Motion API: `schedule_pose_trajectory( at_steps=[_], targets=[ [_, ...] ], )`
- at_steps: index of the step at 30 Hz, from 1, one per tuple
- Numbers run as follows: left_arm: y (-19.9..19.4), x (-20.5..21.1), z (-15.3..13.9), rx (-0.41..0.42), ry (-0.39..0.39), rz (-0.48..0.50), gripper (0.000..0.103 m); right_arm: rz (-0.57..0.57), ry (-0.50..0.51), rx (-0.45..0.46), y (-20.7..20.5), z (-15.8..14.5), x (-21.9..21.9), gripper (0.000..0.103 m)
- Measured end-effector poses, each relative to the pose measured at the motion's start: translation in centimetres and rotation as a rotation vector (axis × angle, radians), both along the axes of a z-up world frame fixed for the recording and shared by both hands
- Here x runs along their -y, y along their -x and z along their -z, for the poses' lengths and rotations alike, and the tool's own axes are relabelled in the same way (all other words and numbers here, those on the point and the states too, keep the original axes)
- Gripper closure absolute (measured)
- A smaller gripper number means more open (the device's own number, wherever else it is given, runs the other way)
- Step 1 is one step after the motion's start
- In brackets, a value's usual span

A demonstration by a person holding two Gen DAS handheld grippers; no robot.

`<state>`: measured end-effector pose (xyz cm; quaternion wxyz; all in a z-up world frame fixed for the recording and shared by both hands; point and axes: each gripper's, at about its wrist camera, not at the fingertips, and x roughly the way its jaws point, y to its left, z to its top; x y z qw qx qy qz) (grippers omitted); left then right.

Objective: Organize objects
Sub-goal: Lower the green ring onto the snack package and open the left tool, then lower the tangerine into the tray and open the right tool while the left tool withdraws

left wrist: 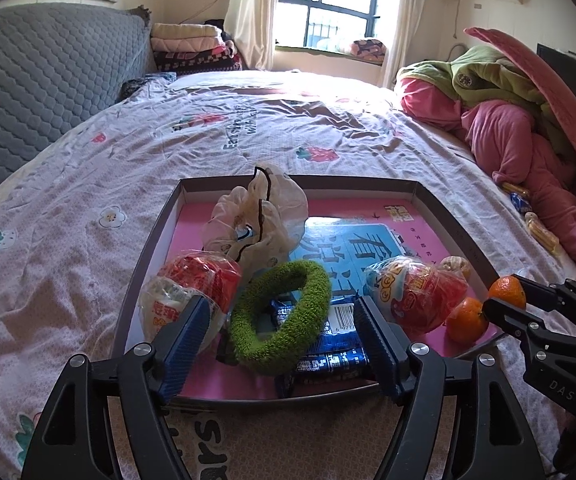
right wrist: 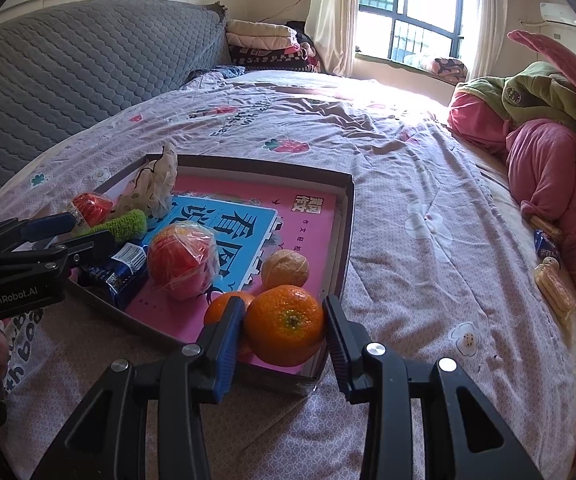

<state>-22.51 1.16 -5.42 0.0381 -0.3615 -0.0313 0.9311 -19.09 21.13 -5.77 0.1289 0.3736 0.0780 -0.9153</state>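
Note:
A shallow cardboard tray (left wrist: 448, 216) with a pink lining lies on the bed. In it are a green scrunchie (left wrist: 312, 280), blue snack packets (left wrist: 336, 356), two red wrapped snacks (left wrist: 199, 276) (left wrist: 420, 296), a pale fabric scrunchie (left wrist: 255, 216) and a walnut (right wrist: 285, 268). My left gripper (left wrist: 281, 316) stands open astride the green scrunchie, its pads clear of it. My right gripper (right wrist: 283, 312) is shut on an orange mandarin (right wrist: 283, 324) over the tray's near right corner. A second mandarin (right wrist: 219, 308) lies just behind it.
Pink and green bedding (left wrist: 508, 120) is heaped along the bed's right side, with a blue packet (right wrist: 548, 248) and a yellow wrapped snack (right wrist: 556, 288) beside it. A grey quilted headboard (left wrist: 27, 80) and folded blankets (left wrist: 195, 48) stand at the far left.

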Motion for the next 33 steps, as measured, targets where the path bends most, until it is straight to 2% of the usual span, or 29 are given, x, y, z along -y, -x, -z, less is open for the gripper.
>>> schedule_pose_trajectory(
  at_steps=[16,33],
  targets=[
    [-1.7,-1.6,-0.8,-0.023,-0.013,0.042,0.027,0.002,0.007,-0.011,0.0,0.0,-0.2,0.063],
    [-2.2,-1.5,-0.9,-0.006,-0.017,0.03,0.027,0.013,0.0,-0.022,0.1,0.0,0.1,0.061]
  ],
)
